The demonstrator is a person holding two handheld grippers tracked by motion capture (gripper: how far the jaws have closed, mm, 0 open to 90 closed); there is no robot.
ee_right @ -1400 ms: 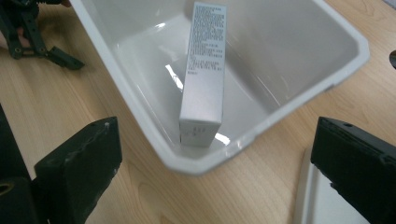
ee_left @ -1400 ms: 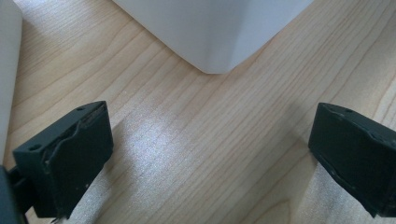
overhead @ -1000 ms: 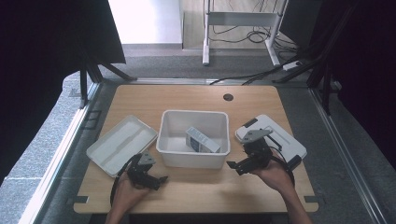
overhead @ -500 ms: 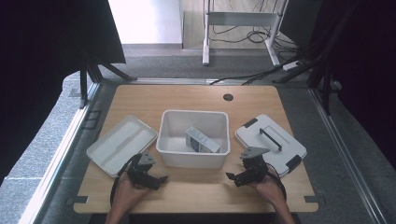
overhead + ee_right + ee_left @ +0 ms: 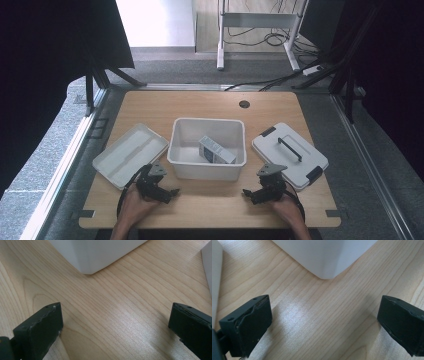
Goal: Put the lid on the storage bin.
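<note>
High view overhead, gripper views close, sharing bin (image 5: 207, 167)

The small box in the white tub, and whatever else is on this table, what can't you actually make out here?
- Small box, high view: print too small to read; its base sits behind the tub front wall.
- Tub, both claw views: top cut off by the frame edge.
- Lid, right claw view: a sliver at the right edge.
</note>
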